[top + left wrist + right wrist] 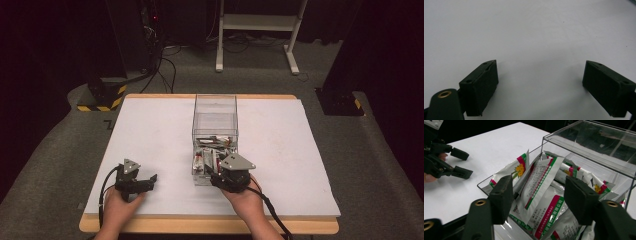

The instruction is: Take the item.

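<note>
White sachets (541, 187) with green-red edges, yellow flower print

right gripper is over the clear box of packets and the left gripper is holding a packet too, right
Not quite. The right gripper is over the clear box of packets, but the left gripper holds nothing: the left gripper view shows its fingers wide apart over bare table.
</note>
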Action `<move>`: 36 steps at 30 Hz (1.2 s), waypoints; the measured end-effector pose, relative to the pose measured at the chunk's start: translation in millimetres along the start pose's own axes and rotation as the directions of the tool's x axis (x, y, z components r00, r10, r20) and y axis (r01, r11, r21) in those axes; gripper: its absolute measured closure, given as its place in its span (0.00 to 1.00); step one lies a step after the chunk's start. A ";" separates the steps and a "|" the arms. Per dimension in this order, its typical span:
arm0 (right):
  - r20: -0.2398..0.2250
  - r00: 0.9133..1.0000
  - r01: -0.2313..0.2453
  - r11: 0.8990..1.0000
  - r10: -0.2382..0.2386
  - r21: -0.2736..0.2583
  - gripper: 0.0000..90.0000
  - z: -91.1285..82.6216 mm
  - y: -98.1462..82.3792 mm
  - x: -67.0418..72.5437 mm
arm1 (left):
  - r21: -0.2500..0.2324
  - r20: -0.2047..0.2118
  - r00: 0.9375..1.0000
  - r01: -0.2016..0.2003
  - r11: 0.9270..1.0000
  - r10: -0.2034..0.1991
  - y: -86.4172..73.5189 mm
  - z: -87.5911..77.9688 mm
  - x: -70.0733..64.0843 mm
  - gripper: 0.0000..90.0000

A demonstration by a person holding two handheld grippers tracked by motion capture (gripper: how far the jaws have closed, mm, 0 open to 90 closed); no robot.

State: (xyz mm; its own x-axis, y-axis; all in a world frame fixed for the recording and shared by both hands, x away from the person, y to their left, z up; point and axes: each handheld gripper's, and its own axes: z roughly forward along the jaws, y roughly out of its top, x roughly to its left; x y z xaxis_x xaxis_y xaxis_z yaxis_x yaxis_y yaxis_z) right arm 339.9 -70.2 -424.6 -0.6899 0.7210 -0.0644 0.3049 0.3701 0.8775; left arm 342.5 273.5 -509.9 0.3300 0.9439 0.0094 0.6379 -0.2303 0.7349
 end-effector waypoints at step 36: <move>-0.047 0.997 -0.062 0.998 0.061 -0.032 0.94 1.1 -15.0 -1.0 | -0.002 -0.002 1.000 -0.001 1.000 0.001 -0.2 0.0 -0.3 0.15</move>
State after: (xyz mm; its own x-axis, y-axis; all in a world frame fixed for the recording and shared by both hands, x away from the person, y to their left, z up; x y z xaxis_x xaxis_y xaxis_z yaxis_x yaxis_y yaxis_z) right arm 336.8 -75.8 -438.2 -0.7001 0.7140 0.0116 0.3264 0.3056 0.8945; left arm 342.3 273.2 -510.0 0.3290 0.9443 0.0119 0.6358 -0.2308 0.7365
